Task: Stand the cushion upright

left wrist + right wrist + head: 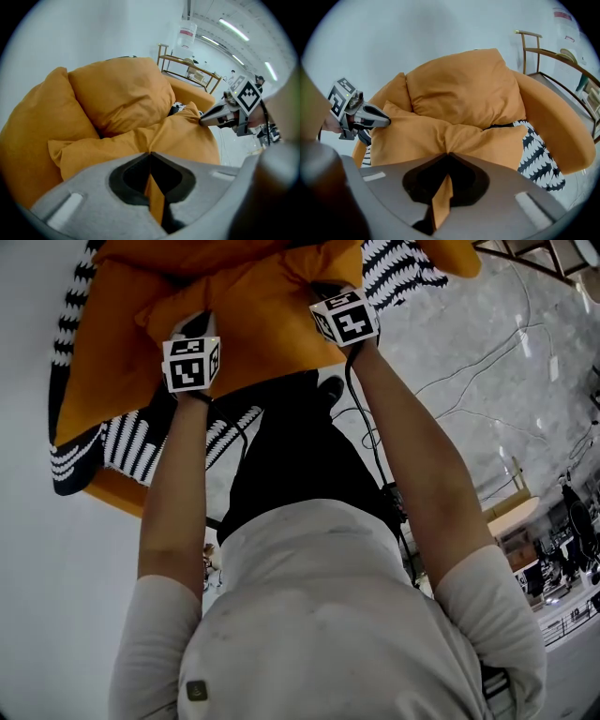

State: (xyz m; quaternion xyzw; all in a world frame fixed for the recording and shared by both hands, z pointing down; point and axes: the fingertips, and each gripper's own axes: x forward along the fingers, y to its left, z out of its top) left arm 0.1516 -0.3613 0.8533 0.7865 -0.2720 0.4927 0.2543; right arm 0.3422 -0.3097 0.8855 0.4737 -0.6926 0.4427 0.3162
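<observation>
An orange cushion (253,315) lies flat on the seat of an orange armchair (117,491); a second orange cushion (122,91) leans upright against the chair's back. My left gripper (192,334) is shut on the flat cushion's near edge, a fold of orange fabric (154,197) pinched between its jaws. My right gripper (336,294) is shut on the same edge further right, with fabric (440,201) between its jaws too. The flat cushion (422,136) stretches between both grips. The right gripper (206,119) bites the cushion's corner in the left gripper view; the left gripper (386,122) shows in the right gripper view.
A black-and-white patterned throw (141,442) drapes over the chair's seat and arm (534,150). A wooden rack (187,68) stands beyond the chair. Cables (487,362) trail over the marble floor at the right. A white wall lies to the left.
</observation>
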